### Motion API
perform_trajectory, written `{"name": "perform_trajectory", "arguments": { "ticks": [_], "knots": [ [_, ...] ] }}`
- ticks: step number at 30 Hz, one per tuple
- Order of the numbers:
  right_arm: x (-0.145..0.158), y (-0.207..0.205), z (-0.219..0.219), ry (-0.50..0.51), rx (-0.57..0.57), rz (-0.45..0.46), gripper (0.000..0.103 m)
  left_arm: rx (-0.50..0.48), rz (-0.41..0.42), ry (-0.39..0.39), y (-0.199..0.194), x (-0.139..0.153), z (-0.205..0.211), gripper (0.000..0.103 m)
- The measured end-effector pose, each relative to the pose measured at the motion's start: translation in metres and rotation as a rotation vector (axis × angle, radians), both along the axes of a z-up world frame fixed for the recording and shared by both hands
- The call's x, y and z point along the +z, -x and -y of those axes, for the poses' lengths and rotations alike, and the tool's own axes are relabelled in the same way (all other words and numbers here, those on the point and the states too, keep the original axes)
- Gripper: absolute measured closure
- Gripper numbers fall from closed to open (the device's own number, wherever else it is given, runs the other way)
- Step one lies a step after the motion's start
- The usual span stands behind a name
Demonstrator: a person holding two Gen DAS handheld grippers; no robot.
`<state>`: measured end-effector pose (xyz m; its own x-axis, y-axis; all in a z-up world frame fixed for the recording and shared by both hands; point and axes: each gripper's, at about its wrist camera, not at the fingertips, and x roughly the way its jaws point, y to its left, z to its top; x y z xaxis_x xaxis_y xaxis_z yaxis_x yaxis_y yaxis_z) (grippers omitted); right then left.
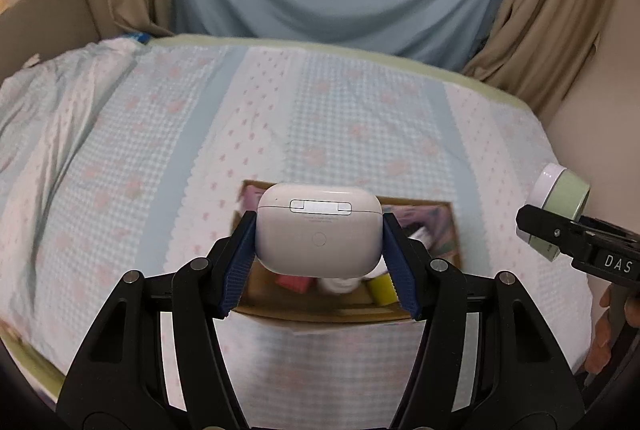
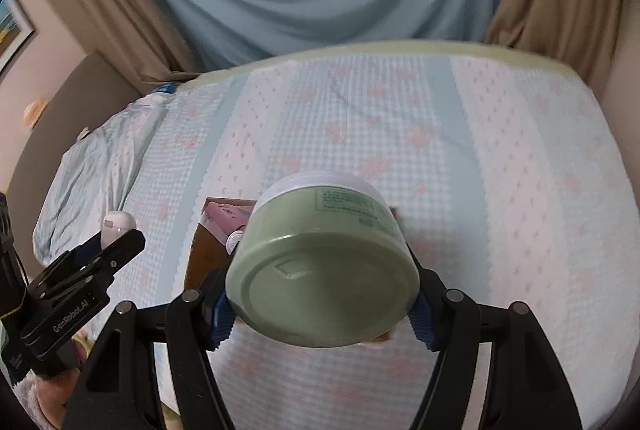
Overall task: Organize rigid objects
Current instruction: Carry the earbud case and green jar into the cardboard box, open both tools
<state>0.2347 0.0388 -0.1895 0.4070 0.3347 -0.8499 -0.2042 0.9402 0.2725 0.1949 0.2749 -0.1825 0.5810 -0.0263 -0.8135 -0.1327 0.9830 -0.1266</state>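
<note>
My left hand-held gripper (image 1: 319,250) pinches the earbud case (image 1: 319,228) and my right hand-held gripper (image 2: 320,294) clamps the green jar (image 2: 324,270), both above the cardboard box (image 1: 320,310) on the bed (image 1: 160,149), ready to drop in.

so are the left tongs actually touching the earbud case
Touching. The left wrist view shows the left tongs with both blue pads pressed against the sides of the white earbud case, held above the cardboard box.

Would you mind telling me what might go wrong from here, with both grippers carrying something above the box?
1. The left gripper pinches the smooth, rounded white earbud case only at its sides; it might slip out.
2. The green jar is held tilted, base toward the camera, and hides much of the cardboard box in the right wrist view, so placing it may be partly blind.
3. The box already holds items, so a drop could knock them.
</note>
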Motion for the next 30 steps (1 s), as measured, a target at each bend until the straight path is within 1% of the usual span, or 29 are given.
{"name": "perform_trajectory", "arguments": {
  "ticks": [3,8,12,15,17,20,22,28,29,30],
  "knots": [
    [-0.019,-0.006,-0.020,0.008,-0.041,-0.041,0.037,-0.018,-0.034,0.001,-0.011,-0.022,-0.023,0.046],
    [-0.055,-0.018,-0.040,0.031,-0.125,-0.127,0.037,-0.058,-0.105,-0.012,-0.028,-0.072,-0.043,0.046],
    [-0.087,-0.030,-0.051,0.038,-0.147,-0.182,0.037,-0.082,-0.156,-0.008,-0.038,-0.108,-0.048,0.046],
    [-0.113,-0.043,-0.057,0.056,-0.151,-0.219,0.037,-0.106,-0.196,-0.009,-0.043,-0.133,-0.046,0.046],
    [-0.126,-0.048,-0.057,0.065,-0.157,-0.239,0.037,-0.131,-0.221,-0.014,-0.046,-0.147,-0.042,0.046],
    [-0.144,-0.057,-0.056,0.067,-0.169,-0.268,0.037,-0.183,-0.246,-0.040,-0.049,-0.164,-0.033,0.046],
    [-0.150,-0.061,-0.055,0.070,-0.175,-0.282,0.037,-0.215,-0.256,-0.063,-0.049,-0.170,-0.026,0.046],
    [-0.166,-0.070,-0.050,0.059,-0.206,-0.336,0.037,-0.266,-0.267,-0.099,-0.051,-0.176,-0.014,0.045],
    [-0.169,-0.071,-0.049,0.058,-0.216,-0.354,0.037,-0.269,-0.270,-0.101,-0.051,-0.177,-0.013,0.045],
    [-0.172,-0.072,-0.048,0.058,-0.223,-0.361,0.037,-0.277,-0.275,-0.096,-0.051,-0.178,-0.012,0.042]
  ]
}}
